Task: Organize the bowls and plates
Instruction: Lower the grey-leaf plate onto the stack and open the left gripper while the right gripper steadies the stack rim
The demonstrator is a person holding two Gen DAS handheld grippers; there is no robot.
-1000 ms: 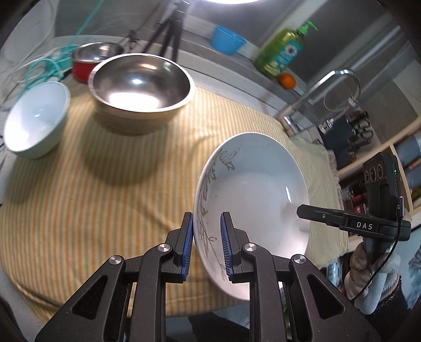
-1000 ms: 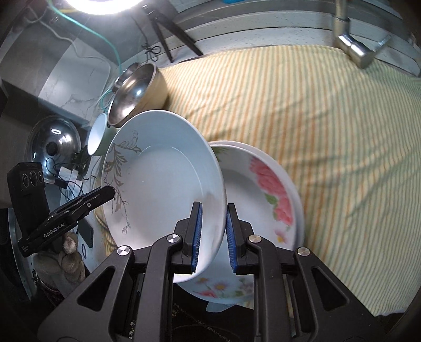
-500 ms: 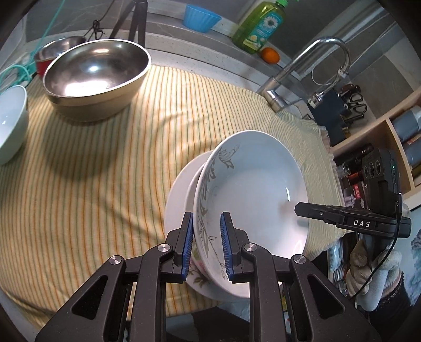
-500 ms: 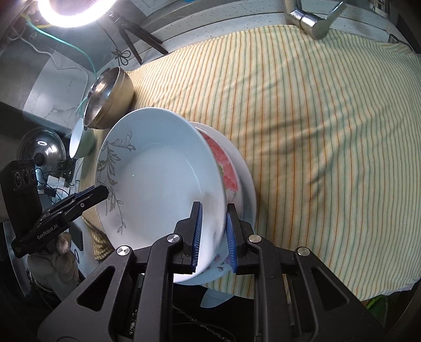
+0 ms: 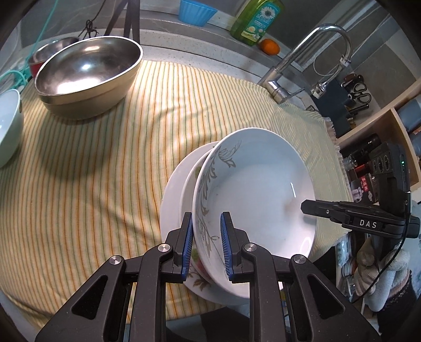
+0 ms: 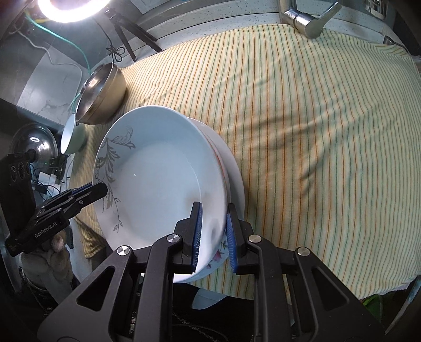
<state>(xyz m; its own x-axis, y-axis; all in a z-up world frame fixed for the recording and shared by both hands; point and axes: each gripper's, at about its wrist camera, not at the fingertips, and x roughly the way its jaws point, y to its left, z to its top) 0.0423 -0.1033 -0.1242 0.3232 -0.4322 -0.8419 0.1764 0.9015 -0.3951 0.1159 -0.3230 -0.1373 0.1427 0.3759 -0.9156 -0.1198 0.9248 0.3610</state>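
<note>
We find the white bowl with the grey leaf pattern (image 5: 252,200) now directly over the flowered plate (image 5: 176,200), nested into it or just above; a second ago it hung over bare cloth with the plate out of the left view, so it has been carried across and lowered. Whether it rests fully we cannot tell. The left gripper (image 5: 205,244) has its jaws narrow on the near rim, and the right gripper (image 6: 213,234) grips the opposite rim likewise; both hold the bowl. We judge the stacking step near complete, release outstanding. The surface carries a striped yellow cloth (image 5: 92,171), with a steel bowl (image 5: 86,71) and a pale bowl (image 5: 8,126) well apart. Behind stand a faucet (image 5: 310,52) and a green soap bottle (image 5: 255,18).
</note>
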